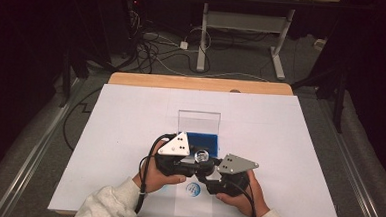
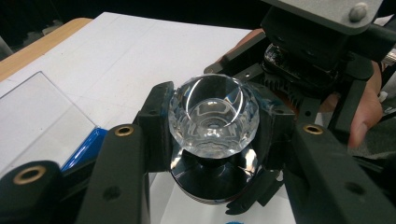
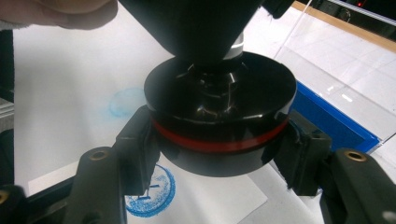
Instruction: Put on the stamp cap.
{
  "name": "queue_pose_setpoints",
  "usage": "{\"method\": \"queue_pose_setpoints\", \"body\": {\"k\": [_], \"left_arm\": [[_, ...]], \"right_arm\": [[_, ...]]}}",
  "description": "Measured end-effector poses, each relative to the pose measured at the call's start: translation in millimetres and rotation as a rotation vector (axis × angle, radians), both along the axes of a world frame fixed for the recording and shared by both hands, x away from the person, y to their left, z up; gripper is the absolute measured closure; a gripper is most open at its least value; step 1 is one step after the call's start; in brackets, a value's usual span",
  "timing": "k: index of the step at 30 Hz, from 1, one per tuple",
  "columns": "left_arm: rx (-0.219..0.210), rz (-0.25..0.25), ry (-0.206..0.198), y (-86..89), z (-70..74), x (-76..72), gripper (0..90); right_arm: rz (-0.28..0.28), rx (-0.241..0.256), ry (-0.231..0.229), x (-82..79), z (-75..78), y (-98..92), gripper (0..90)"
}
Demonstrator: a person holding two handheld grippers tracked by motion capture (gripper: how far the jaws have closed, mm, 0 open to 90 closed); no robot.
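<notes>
Stamp (image 1: 202, 158) hangs above the sheet of paper (image 1: 192, 201), just over the round blue print (image 1: 192, 189) already on it, and in front of the blue ink pad (image 1: 205, 141) with its clear lid (image 1: 199, 121) stood open. Two tongs share it, likely because it has two parts. The left tongs (image 2: 212, 135) pinch the clear faceted knob (image 2: 213, 119) at the top. The right tongs (image 3: 219, 144) pinch the black round base (image 3: 219, 114) along its red band. Holding both ends steadies it for pressing or pulling apart; which one I cannot tell. Its long axis runs roughly upright, knob up, stamping face down toward the paper on the worktop (image 1: 130, 115).
</notes>
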State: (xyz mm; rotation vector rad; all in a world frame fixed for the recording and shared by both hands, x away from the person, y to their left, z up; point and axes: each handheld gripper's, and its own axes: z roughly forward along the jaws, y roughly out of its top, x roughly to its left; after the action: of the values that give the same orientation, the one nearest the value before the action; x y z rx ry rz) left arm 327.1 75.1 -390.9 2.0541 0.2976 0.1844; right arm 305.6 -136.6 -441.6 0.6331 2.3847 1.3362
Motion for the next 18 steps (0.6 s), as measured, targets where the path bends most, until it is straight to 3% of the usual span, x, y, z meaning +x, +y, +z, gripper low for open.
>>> {"method": "queue_pose_setpoints", "body": {"k": [7, 18], "left_arm": [[-0.043, -0.005, 0.036, 2.8, -3.0, 2.7, 54.5], [-0.03, -0.01, 0.03, 0.6, -4.9, 1.0, 54.5]], "right_arm": [[0.004, -0.004, -0.006, -1.3, 0.9, -0.9, 38.7], [0.005, -0.037, -0.026, -2.7, 1.8, -1.9, 38.8]]}}
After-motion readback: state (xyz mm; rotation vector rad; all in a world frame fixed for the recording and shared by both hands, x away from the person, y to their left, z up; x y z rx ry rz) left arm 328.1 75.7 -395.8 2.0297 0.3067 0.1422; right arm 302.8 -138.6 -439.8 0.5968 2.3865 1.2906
